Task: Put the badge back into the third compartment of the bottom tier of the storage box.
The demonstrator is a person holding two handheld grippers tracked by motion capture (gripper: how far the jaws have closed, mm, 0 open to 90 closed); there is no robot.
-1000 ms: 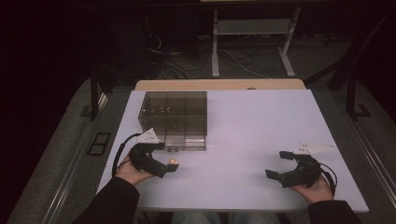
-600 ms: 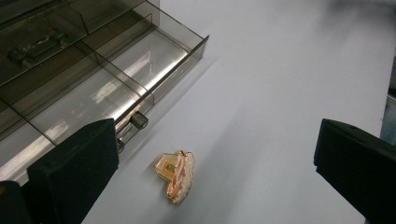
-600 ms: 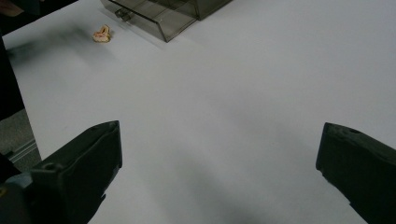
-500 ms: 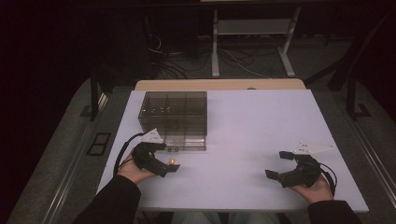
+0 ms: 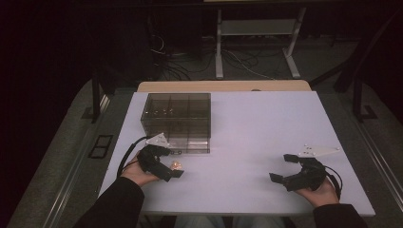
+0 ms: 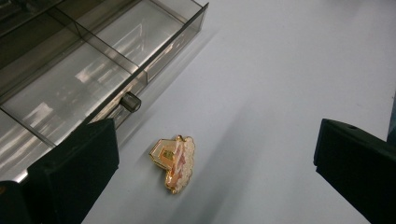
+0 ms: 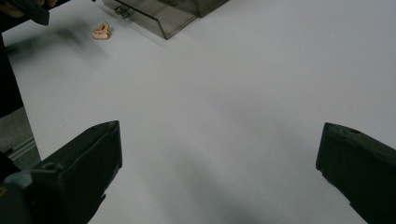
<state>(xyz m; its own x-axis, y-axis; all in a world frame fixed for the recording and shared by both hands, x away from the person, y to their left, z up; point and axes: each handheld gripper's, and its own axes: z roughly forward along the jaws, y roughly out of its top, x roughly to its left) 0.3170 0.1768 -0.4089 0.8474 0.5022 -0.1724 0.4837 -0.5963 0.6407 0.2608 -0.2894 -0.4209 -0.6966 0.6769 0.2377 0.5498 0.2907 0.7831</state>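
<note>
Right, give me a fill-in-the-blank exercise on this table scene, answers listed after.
1. The gold hair claw clip lies on the white table between the open jaws of the ___ gripper.
2. The smoky clear organizer box has its bottom drawer pulled ___.
3. The right gripper holds ___, its jaws wide apart.

Missing words: left; open; nothing

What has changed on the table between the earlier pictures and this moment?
Nothing has visibly moved. The left gripper remains open around the small gold and pink hair clip lying on the white table, beside the smoky clear plastic drawer box with its drawer pulled out. The right gripper stays open and empty on the table's right side.
</note>
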